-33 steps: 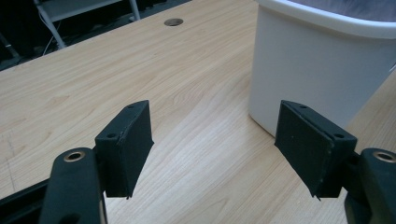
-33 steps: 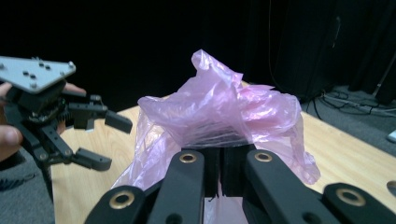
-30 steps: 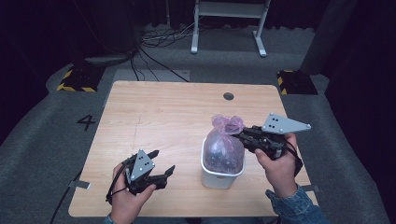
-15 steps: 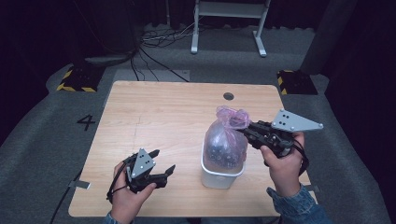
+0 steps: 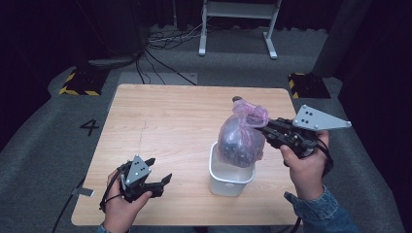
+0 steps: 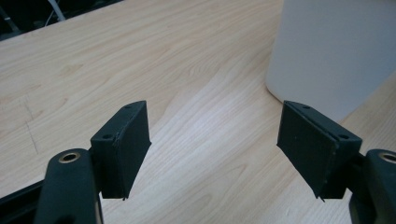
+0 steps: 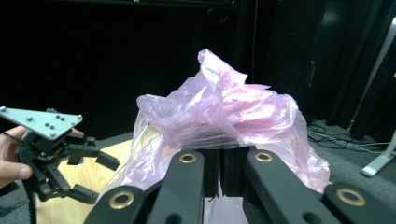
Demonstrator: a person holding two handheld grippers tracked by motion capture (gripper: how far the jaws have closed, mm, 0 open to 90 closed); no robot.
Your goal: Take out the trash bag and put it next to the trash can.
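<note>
Pink plastic bag (image 5: 241, 136) is hanging upright from your right hand-held gripper (image 5: 261, 130), clamped on its bunched neck, while your left hand-held gripper (image 5: 163, 180) is gaping empty.

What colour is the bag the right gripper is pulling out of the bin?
Translucent pink bag, seen best in the right gripper view.

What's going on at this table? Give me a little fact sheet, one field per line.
Work in hand: lifting a pink plastic bag out of a white bin
Right gripper: shut on the bag's gathered top
Left gripper: open, holding nothing, low over the table beside the bin
Bag: dark contents inside, bottom at the bin's rim
Bin: upright on the wooden table
Floor: the number 4 marked left of the table
</note>
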